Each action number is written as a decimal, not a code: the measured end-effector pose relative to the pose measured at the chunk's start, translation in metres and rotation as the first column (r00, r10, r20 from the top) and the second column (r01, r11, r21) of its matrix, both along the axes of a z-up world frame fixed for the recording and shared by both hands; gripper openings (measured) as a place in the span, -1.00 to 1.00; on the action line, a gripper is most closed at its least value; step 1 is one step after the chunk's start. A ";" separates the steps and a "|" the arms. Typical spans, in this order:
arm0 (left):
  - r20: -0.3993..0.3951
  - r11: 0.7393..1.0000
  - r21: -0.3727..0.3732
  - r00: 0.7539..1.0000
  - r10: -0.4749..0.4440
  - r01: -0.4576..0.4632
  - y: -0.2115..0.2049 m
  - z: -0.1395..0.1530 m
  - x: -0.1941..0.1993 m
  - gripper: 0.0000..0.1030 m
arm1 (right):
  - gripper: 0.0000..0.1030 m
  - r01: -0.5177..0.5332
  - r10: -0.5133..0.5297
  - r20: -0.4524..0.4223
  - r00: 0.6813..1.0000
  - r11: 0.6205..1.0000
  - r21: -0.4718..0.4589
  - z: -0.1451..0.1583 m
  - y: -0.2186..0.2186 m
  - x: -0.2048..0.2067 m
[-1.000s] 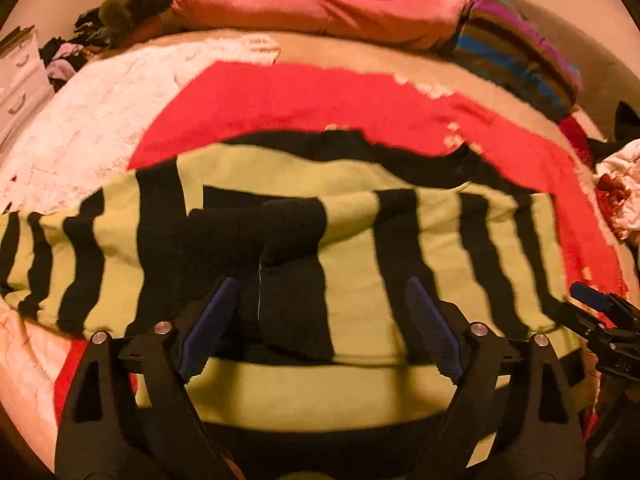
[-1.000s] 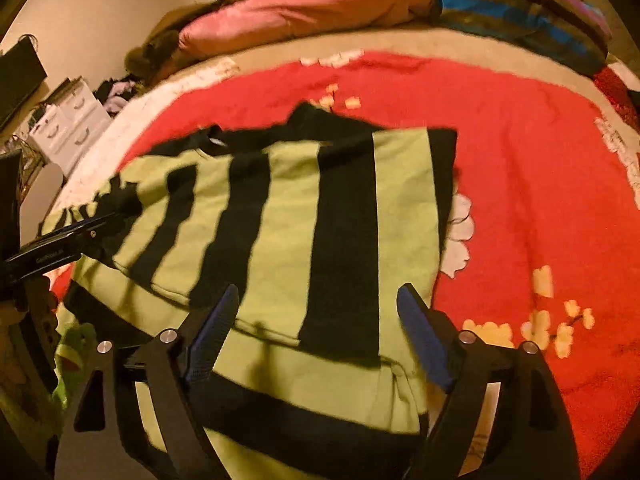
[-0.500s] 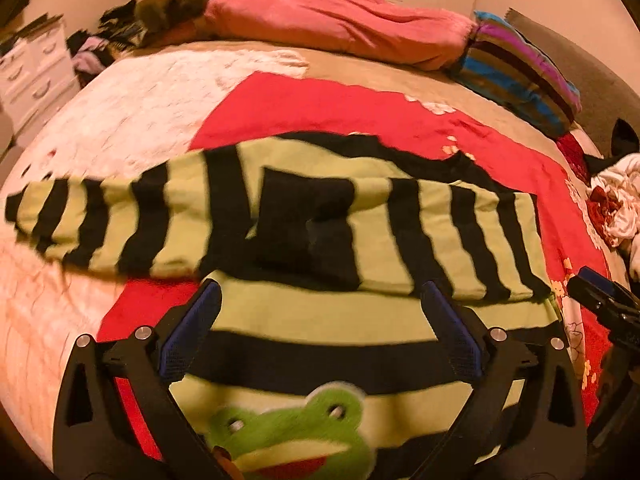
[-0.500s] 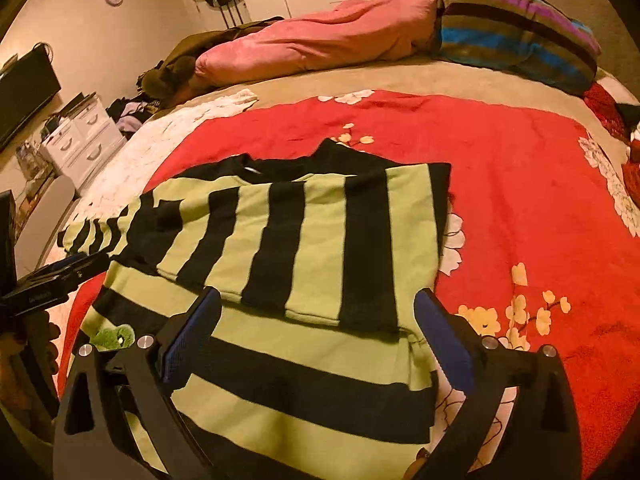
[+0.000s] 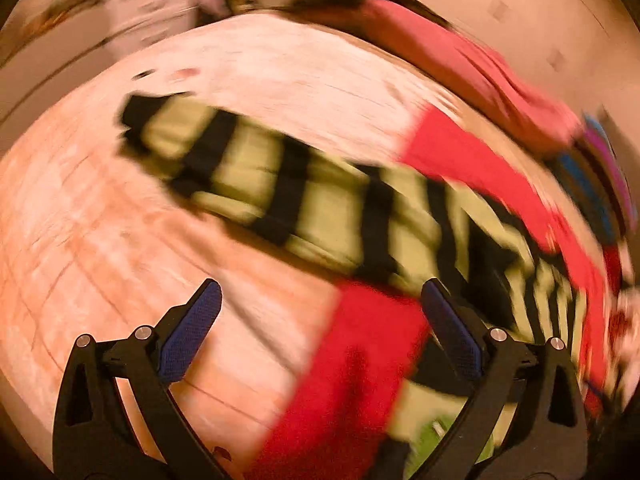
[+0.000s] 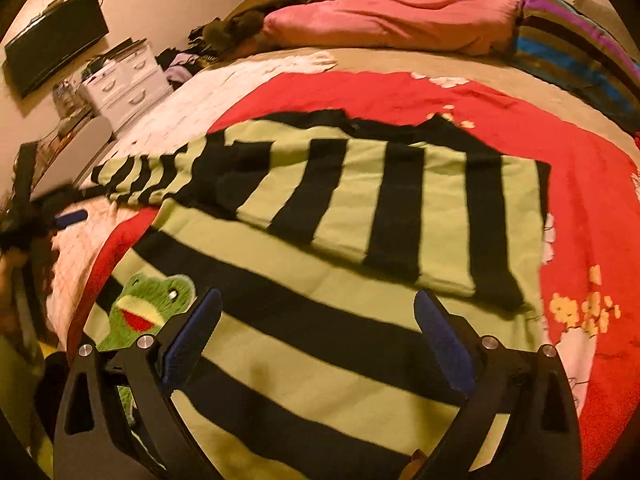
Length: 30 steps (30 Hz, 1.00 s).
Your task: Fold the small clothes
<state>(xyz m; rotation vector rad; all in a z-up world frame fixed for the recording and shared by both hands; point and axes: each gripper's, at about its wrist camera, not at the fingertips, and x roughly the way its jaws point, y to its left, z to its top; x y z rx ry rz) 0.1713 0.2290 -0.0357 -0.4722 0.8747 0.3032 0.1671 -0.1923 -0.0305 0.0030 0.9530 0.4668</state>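
A green-and-black striped sweater (image 6: 360, 200) lies flat on the red blanket (image 6: 592, 200). One sleeve is folded across its chest. A frog patch (image 6: 148, 312) shows near its hem. The other sleeve (image 5: 260, 176) stretches out over the pale bedspread (image 5: 120, 240); this view is blurred by motion. My left gripper (image 5: 320, 286) is open and empty, hovering short of that sleeve above the edge of the red blanket (image 5: 360, 360). My right gripper (image 6: 318, 294) is open above the sweater's lower body with nothing held. One blue pad (image 6: 71, 216) of the left gripper shows at the far left.
A pink duvet (image 6: 392, 20) and a striped pillow (image 6: 572, 52) lie at the head of the bed. White drawers (image 6: 124, 80) and a wall-mounted screen (image 6: 52, 40) stand beyond the bed's left side.
My left gripper has swung left and rolled, from over the sweater's body toward the outstretched sleeve. My right gripper has drawn back from the folded sleeve. Both jaws stand a little wider.
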 end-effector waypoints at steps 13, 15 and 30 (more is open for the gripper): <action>0.064 0.900 -0.236 0.918 0.391 -0.366 0.155 -0.031 0.027 0.42 | 0.87 0.009 -0.009 0.008 1.000 1.000 -0.005 0.005 0.006 -0.002; 0.032 0.879 -0.274 0.909 0.415 -0.391 0.165 -0.044 0.031 0.44 | 0.87 0.015 -0.015 0.004 1.000 1.000 -0.008 0.004 0.007 0.000; 0.215 0.989 -0.130 0.971 0.105 -0.078 0.078 0.039 0.032 -0.87 | 0.87 -0.074 0.074 -0.024 0.997 0.997 0.027 -0.003 0.056 0.000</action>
